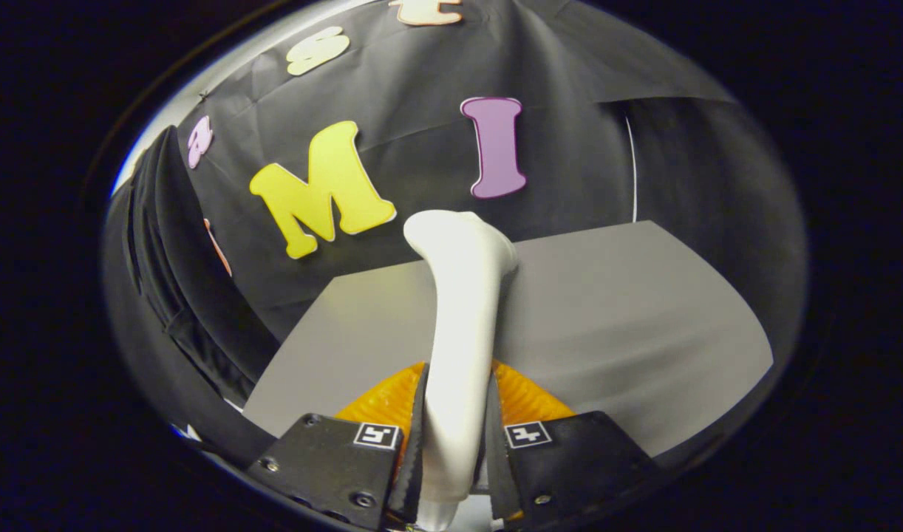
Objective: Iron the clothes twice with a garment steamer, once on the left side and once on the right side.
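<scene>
A white garment steamer (pixel 459 325) stands upright between my fingers, its handle rising from them and its head bending to the right above the grey table (pixel 629 318). My gripper (pixel 455 428) is shut on the steamer's handle, both fingers pressing its sides. A dark garment (pixel 174 295) hangs to the left of the fingers, beside the table and apart from the steamer's head.
The grey table spreads ahead and to the right of the fingers. The booth's black cloth wall (pixel 570 148) stands behind it. A thin white line (pixel 633 170) runs down the wall at the back right.
</scene>
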Tool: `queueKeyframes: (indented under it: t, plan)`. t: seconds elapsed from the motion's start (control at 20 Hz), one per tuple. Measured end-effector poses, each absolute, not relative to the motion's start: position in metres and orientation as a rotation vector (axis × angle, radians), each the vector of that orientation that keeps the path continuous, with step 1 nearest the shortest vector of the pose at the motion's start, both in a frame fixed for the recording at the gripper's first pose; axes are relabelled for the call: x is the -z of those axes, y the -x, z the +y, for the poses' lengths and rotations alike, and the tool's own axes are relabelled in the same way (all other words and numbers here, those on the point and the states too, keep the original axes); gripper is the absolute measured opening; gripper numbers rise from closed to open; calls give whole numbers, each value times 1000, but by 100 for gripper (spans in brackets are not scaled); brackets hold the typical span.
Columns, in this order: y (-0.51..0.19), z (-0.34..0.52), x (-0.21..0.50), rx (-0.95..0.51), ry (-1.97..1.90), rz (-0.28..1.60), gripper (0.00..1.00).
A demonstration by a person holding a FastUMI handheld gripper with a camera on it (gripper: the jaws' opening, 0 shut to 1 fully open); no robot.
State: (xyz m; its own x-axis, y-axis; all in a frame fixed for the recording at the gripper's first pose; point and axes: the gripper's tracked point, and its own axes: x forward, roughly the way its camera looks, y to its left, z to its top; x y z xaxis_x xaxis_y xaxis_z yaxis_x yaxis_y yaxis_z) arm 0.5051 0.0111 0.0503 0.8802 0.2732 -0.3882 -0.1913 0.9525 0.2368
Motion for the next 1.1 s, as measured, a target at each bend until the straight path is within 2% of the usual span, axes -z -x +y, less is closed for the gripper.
queueKeyframes:
  t: [0.25,0.5,1.1]
  plan:
    - [-474,17,-84,-203,-218,327,36]
    - [-417,38,-153,-197,-230,187,36]
    - [-305,187,-284,-327,-198,-63,35]
